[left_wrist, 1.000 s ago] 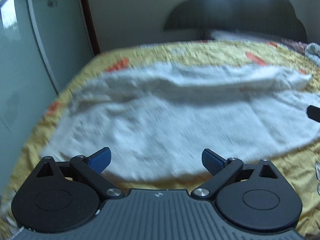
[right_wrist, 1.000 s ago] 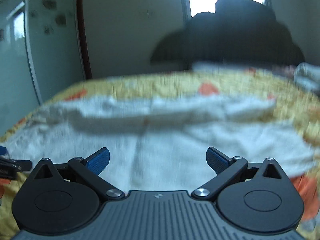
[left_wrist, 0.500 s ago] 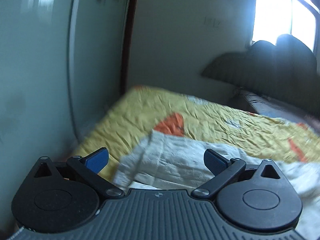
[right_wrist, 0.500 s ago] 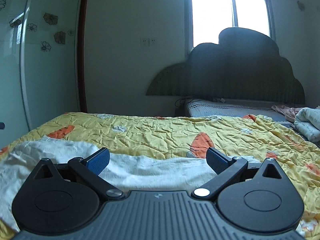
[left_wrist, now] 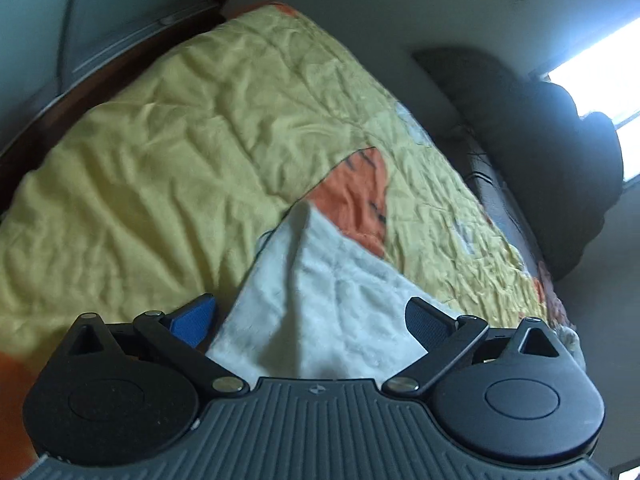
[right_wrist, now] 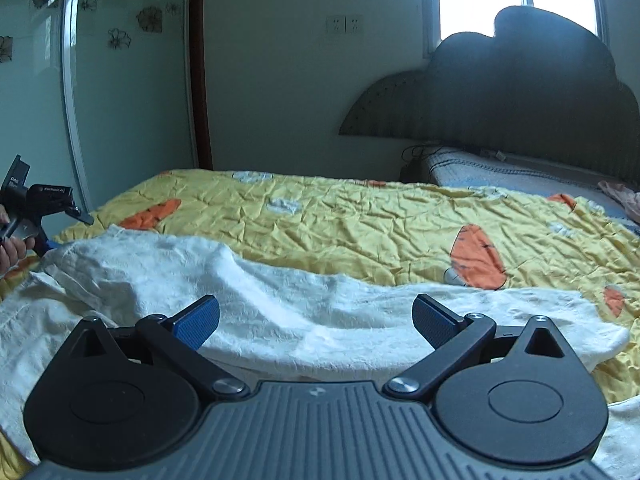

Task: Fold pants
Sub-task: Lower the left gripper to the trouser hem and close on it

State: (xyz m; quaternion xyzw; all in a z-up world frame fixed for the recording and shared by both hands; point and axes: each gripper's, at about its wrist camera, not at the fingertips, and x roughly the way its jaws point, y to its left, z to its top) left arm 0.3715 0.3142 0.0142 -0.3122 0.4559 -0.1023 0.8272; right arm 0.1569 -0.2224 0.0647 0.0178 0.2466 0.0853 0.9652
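Across the bed, at nine o'clock in the right wrist view, a hand [right_wrist: 12, 250] holds the left gripper [right_wrist: 60, 226] at the end of the white pants [right_wrist: 280, 304]; small white lettering on its black body is too tiny to read. Seen from its own camera, the left gripper [left_wrist: 310, 320] is spread wide, a pointed corner of the pants [left_wrist: 320, 292] between its fingers, held by neither. Toward three o'clock, the right gripper [right_wrist: 316, 318] hovers wide open over the pants, holding nothing. They lie crumpled on the yellow quilt [right_wrist: 360, 224], their near part hidden behind the gripper body.
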